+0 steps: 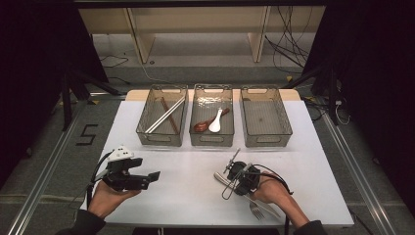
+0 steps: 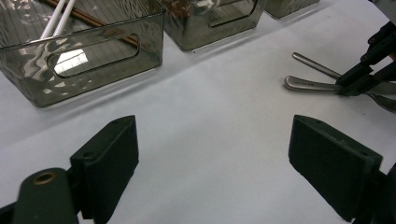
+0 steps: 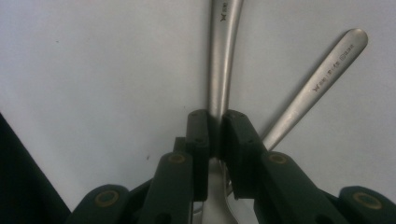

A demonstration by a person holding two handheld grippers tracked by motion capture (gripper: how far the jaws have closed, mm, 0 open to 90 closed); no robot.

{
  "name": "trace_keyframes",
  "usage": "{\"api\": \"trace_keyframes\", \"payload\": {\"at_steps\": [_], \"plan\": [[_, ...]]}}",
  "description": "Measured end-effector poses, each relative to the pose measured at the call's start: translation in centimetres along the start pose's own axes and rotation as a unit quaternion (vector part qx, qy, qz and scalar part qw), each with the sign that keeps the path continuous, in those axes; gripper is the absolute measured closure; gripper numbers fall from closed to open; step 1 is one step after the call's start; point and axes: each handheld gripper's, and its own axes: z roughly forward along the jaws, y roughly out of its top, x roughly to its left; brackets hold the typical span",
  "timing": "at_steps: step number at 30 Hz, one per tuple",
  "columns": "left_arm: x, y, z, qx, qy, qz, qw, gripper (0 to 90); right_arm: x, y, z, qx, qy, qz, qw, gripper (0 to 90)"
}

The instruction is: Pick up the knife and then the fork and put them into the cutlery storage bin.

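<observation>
Two steel cutlery pieces lie side by side on the white table at the front right; fork tines show beside the person's right wrist. My right gripper is shut on the handle of one piece, its pads pressed on both sides of it. The second handle lies free, slanting away just to the right of the jaws. My left gripper hovers over bare table at the front left, jaws open and wide apart with nothing between them. The left gripper view has the right gripper on the handles.
Three clear grey bins stand in a row at the back. The left bin holds chopsticks. A white spoon and a brown spoon lie in the middle bin. The right bin has nothing in it.
</observation>
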Motion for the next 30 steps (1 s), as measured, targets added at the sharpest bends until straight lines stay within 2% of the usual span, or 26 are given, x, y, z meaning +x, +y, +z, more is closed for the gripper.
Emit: {"api": "trace_keyframes", "payload": {"at_steps": [2,6,8,11,17,25,30], "plan": [[0.0,0.0,0.0,0.000,0.000,0.000,1.0000,15.4,0.0,0.0,-0.2,-0.001,0.003,0.005,1.0000,81.0],[0.0,0.0,0.0,0.000,0.000,0.000,1.0000,15.4,-0.3,-0.1,-0.7,-0.018,-0.006,0.011,0.9998,81.1],[0.0,0.0,0.0,0.000,0.000,0.000,1.0000,15.5,-0.5,-0.1,-1.0,-0.025,-0.001,0.013,0.9996,81.1],[0.0,0.0,0.0,0.000,0.000,-0.001,1.0000,15.5,-0.8,-0.3,-1.4,-0.039,0.000,0.029,0.9988,81.1],[0.1,0.0,0.0,0.000,0.000,-0.001,1.0000,15.5,-1.6,-0.5,-2.6,-0.065,0.001,0.045,0.9969,81.1],[0.1,0.0,0.1,0.000,0.001,-0.004,1.0000,15.4,-3.4,-0.9,-4.9,-0.119,-0.002,0.076,0.9899,81.1],[0.2,0.0,0.0,0.000,0.002,-0.005,1.0000,15.4,-5.2,-1.1,-6.3,-0.155,-0.008,0.104,0.9824,81.0]]}}
